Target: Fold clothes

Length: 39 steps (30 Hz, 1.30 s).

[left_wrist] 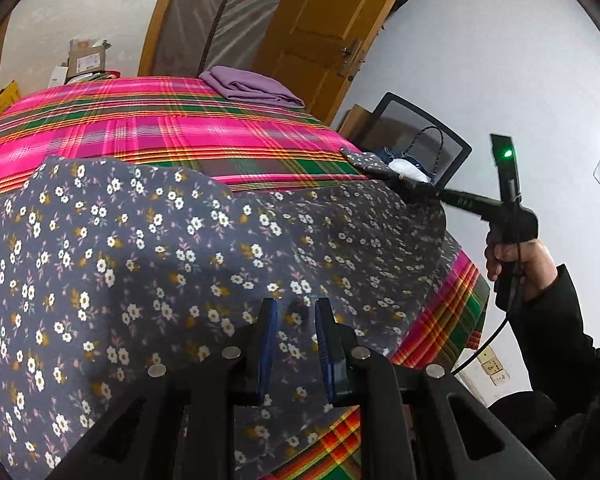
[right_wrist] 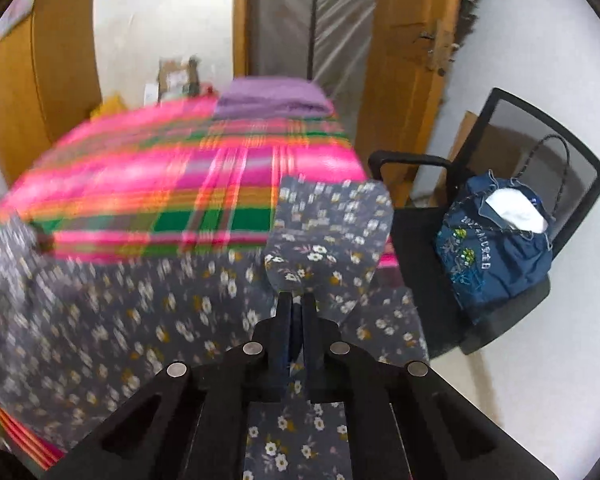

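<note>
A dark grey garment with small white and yellow flowers [left_wrist: 160, 240] lies spread over the near half of the bed. My left gripper [left_wrist: 296, 308] hovers just over its near part, its blue-padded fingers apart with only cloth showing below the gap. In the right wrist view my right gripper [right_wrist: 297, 298] is shut on an edge of the floral garment [right_wrist: 140, 300], and a flap of it stands up above the fingertips. From the left wrist view, the right gripper [left_wrist: 400, 182] holds that corner raised at the bed's right edge, with a person's hand [left_wrist: 512, 264] on its handle.
The bed wears a pink, green and orange plaid cover [left_wrist: 140, 120]. A folded purple cloth [left_wrist: 252, 88] lies at its far end. A black mesh chair [right_wrist: 540, 140] with a blue bag [right_wrist: 496, 248] stands right of the bed. A wooden door [left_wrist: 324, 20] and cardboard boxes [left_wrist: 88, 58] stand behind.
</note>
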Motion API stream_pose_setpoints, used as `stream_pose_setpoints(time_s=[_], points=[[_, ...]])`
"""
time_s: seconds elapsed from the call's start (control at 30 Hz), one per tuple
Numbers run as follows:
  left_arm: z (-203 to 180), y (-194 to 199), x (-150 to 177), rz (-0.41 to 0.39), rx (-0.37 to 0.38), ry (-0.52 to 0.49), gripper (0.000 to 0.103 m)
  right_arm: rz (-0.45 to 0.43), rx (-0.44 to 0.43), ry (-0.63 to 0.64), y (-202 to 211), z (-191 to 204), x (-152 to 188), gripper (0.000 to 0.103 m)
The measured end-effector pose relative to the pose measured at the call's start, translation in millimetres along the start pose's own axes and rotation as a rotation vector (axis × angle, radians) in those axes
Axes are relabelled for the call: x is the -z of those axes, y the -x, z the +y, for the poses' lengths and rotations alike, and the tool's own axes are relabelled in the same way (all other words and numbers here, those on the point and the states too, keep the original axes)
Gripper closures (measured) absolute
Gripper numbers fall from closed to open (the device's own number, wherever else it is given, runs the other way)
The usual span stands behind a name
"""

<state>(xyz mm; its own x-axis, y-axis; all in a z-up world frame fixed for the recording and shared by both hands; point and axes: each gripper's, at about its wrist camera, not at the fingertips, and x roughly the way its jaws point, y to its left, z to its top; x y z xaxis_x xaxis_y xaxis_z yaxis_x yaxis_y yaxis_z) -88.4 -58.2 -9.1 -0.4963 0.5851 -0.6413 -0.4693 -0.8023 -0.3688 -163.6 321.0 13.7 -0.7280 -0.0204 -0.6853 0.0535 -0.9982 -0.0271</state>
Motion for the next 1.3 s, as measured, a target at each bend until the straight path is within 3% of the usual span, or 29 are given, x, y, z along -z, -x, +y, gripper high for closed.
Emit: stream_pose_setpoints(time_s=[0.17, 0.27, 0.33, 0.53, 0.67, 0.73, 0.77, 1.1, 1.3], points=[[-6, 1, -2, -0.007, 0.012, -0.019, 0.084, -0.135, -0.086, -0.127, 42, -19, -7, 0.099], [-10, 2, -3, -0.007, 0.019, -0.032, 0.084, -0.173, -0.074, -0.147, 65, -22, -2, 0.099], [-12, 0, -3, 0.0, 0.024, -0.041, 0.084, -0.155, -0.06, -0.151, 66, -25, 7, 0.099], [-20, -13, -1, 0.064, 0.06, -0.076, 0.084, 0.008, -0.022, -0.257, 35, -48, 52, 0.098], [-27, -27, 2, 0.114, 0.077, -0.108, 0.084, 0.069, -0.014, -0.287, 22, -55, 68, 0.09], [-30, -30, 3, 0.121, 0.082, -0.117, 0.084, 0.041, 0.033, -0.239, 30, -49, 63, 0.074], [-31, -31, 3, 0.12, 0.085, -0.118, 0.084, 0.019, 0.061, -0.2, 34, -44, 58, 0.072], [-24, -34, -2, 0.105, 0.082, -0.08, 0.084, -0.096, 0.142, 0.067, 39, -9, 6, 0.07], [-23, -36, -5, 0.102, 0.081, -0.072, 0.083, 0.027, 0.107, 0.255, 2, 15, -5, 0.066]])
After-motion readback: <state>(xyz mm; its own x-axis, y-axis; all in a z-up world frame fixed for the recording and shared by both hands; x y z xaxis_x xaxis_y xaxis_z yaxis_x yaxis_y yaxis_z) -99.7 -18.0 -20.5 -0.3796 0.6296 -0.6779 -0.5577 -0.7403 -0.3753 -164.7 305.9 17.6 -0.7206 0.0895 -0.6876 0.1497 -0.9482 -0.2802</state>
